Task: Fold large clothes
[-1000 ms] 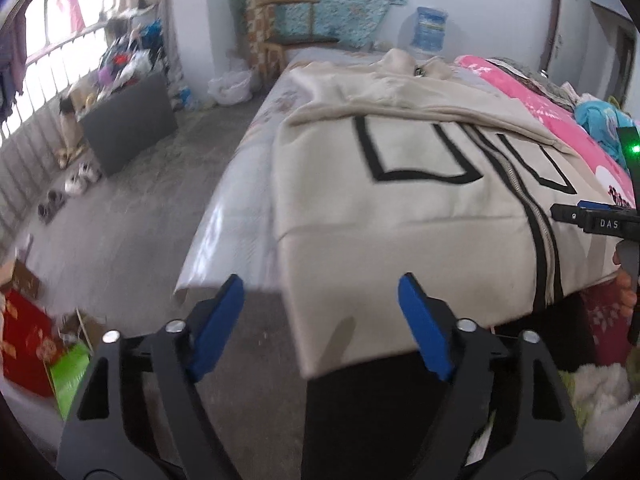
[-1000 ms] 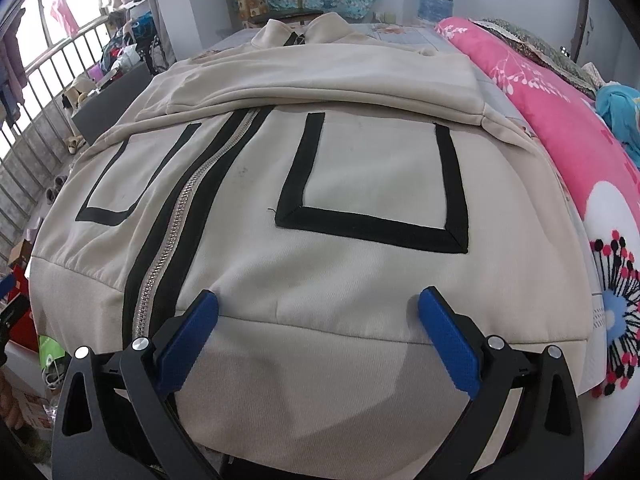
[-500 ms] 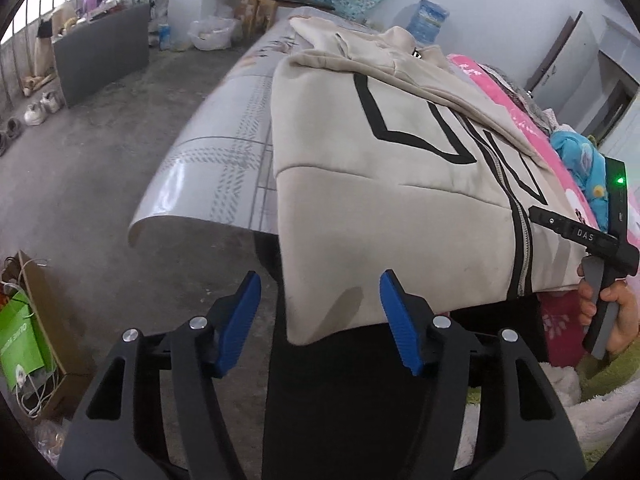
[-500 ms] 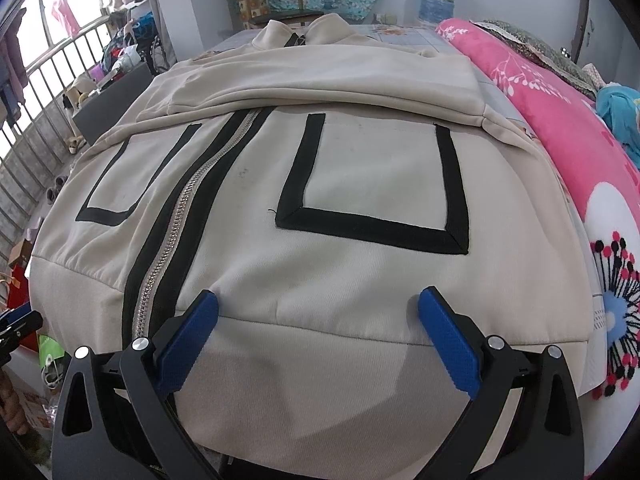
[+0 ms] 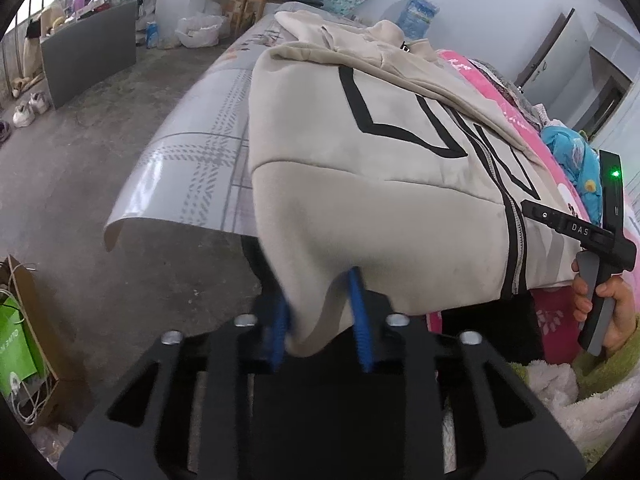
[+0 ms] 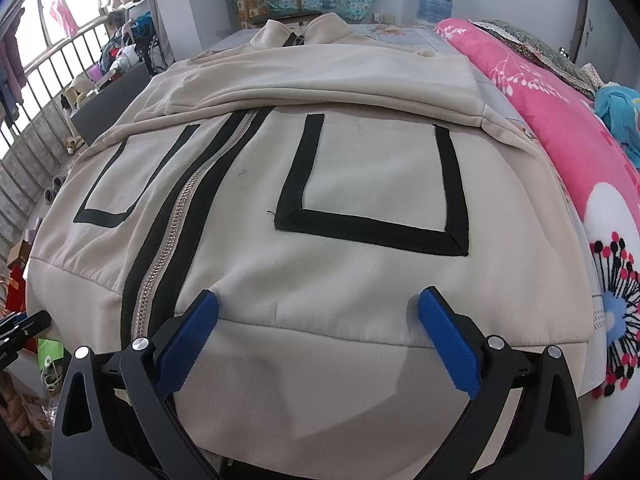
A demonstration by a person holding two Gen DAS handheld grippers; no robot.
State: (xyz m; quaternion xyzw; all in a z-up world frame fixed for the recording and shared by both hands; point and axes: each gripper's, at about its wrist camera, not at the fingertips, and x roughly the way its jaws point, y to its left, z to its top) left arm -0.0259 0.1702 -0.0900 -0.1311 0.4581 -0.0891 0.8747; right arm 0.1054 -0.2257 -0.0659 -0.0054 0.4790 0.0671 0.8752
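Observation:
A large beige zip jacket (image 6: 360,184) with black pocket outlines lies front-up on the bed, sleeves folded across the chest, hem hanging over the near edge. In the left wrist view my left gripper (image 5: 320,328) is shut on the jacket's (image 5: 360,208) bottom left hem corner, cloth bunched between the blue pads. My right gripper (image 6: 316,340) is open, its blue pads (image 6: 188,340) resting over the hem band to the right of the zip (image 6: 168,248). The right gripper's body also shows in the left wrist view (image 5: 580,236).
A pink floral quilt (image 6: 560,128) runs along the bed's right side. A grey checked sheet (image 5: 192,160) covers the bed's left edge. The concrete floor (image 5: 80,168) holds a grey panel, shoes and a green bag (image 5: 16,344). A chair (image 6: 276,0) stands beyond the bed.
My left gripper moved in onto the hanging hem corner and closed on it. My right gripper has stayed open in the same place.

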